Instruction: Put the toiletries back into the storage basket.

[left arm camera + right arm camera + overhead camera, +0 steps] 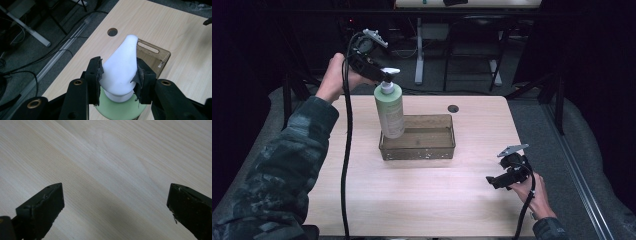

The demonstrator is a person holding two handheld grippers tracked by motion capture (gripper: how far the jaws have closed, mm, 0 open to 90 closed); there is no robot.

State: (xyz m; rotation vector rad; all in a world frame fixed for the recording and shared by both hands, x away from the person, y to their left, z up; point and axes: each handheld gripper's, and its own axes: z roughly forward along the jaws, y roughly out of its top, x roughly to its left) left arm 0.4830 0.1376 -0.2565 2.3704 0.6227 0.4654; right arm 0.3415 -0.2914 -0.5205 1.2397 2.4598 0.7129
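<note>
Both black fingers (pixel 95 75) of the left gripper (pixel 119 75) pinch the white pump head (pixel 121 67) of a pale green bottle (pixel 389 110), one pad on each side of the broad base of the spout. From the high view, that bottle hangs upright from the left gripper (pixel 382 76), its bottom at the near left corner of a smoky, see-through brown tray (pixel 447 145), though whether it touches the tray floor or sits a little above it cannot be told. It is a round, straight-sided dispenser with a short white neck, and its nozzle points toward the table's right side. The tray is a shallow rectangle (a slot handle is cut into its end wall) standing near the middle of the light wooden table (pixel 422 195), just in front of a small round hole (pixel 453 108) in the tabletop. The right gripper (pixel 499 181) is held low over the table's near right part, well apart from the tray, its fingers (pixel 42 207) spread wide with only bare wood grain between them.
</note>
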